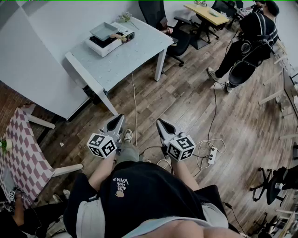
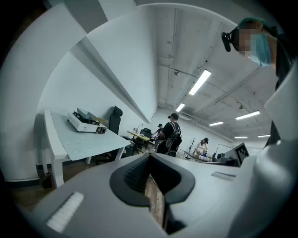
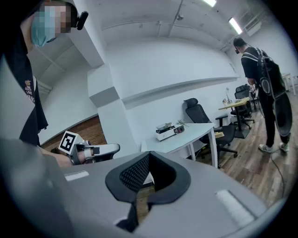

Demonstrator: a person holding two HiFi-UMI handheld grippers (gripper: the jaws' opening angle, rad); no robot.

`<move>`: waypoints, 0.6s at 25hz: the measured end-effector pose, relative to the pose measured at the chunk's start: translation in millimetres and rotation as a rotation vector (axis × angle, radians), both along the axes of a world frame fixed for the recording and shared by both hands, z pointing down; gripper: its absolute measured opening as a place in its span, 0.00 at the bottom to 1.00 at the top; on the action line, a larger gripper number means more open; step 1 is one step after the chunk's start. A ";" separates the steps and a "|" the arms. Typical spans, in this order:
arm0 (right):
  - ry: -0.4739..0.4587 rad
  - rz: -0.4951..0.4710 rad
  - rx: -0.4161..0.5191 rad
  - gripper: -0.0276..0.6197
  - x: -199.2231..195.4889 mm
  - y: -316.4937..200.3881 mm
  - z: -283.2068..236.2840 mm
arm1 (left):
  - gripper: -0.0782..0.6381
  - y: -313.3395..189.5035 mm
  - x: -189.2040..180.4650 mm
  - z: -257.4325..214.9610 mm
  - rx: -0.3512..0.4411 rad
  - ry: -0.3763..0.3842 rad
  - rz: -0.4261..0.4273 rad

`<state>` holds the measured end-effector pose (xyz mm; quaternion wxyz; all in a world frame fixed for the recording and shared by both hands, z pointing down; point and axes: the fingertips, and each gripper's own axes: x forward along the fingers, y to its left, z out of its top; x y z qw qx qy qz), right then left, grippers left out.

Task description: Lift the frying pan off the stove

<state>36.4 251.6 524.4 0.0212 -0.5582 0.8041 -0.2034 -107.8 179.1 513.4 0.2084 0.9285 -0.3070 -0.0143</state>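
Observation:
A white portable stove (image 1: 111,41) sits on the far corner of a white table (image 1: 128,56), with a grey square frying pan (image 1: 103,31) on top of it. The left gripper view shows the same stove (image 2: 86,123) far off at the left, and in the right gripper view the stove (image 3: 170,131) is small at mid-frame. My left gripper (image 1: 119,118) and right gripper (image 1: 160,122) are held side by side in front of my body, well short of the table. Both are shut and empty, and both point roughly level.
Black office chairs (image 1: 158,14) stand behind the table. A person in black (image 1: 249,37) stands at the back right by a wooden desk (image 1: 207,13). A checkered-cloth table (image 1: 21,148) is at my left. Cables and a power strip (image 1: 212,155) lie on the wooden floor.

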 end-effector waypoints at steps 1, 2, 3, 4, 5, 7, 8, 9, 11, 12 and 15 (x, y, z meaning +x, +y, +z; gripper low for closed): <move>0.003 -0.001 0.001 0.05 2.0 -0.7 -1.0 | 0.11 0.2 1.9 -0.9 0.000 0.007 0.000; 0.006 -0.002 0.002 0.05 3.7 -1.7 -1.9 | 0.11 -0.1 3.4 -1.7 -0.001 0.014 -0.001; 0.008 -0.003 0.002 0.05 4.9 -3.1 -2.4 | 0.11 -1.0 4.2 -2.2 -0.004 0.020 -0.004; 0.010 -0.005 0.000 0.05 5.5 -5.1 -2.3 | 0.11 -2.9 4.3 -2.1 -0.008 0.026 -0.008; 0.012 -0.006 -0.003 0.05 5.5 -7.9 -1.8 | 0.11 -5.8 3.7 -1.5 -0.012 0.030 -0.011; 0.020 -0.002 -0.001 0.05 5.0 -16.6 -2.2 | 0.11 -14.0 2.6 -0.4 -0.016 0.040 -0.008; 0.018 0.003 0.009 0.05 5.1 -22.6 -4.3 | 0.11 -18.7 3.1 -0.6 -0.013 0.050 0.006; 0.004 0.012 0.024 0.05 6.2 -29.9 -7.3 | 0.11 -24.0 4.7 -1.1 -0.009 0.064 0.025; -0.041 0.037 0.044 0.05 10.6 -49.5 -11.9 | 0.12 -39.2 8.8 -0.7 -0.007 0.088 0.050; -0.055 0.049 0.039 0.13 12.6 -61.2 -12.0 | 0.17 -49.7 9.8 -0.1 -0.011 0.096 0.047; -0.045 0.062 0.007 0.35 11.3 -97.8 -10.8 | 0.42 -84.7 9.3 -1.6 -0.033 0.106 0.037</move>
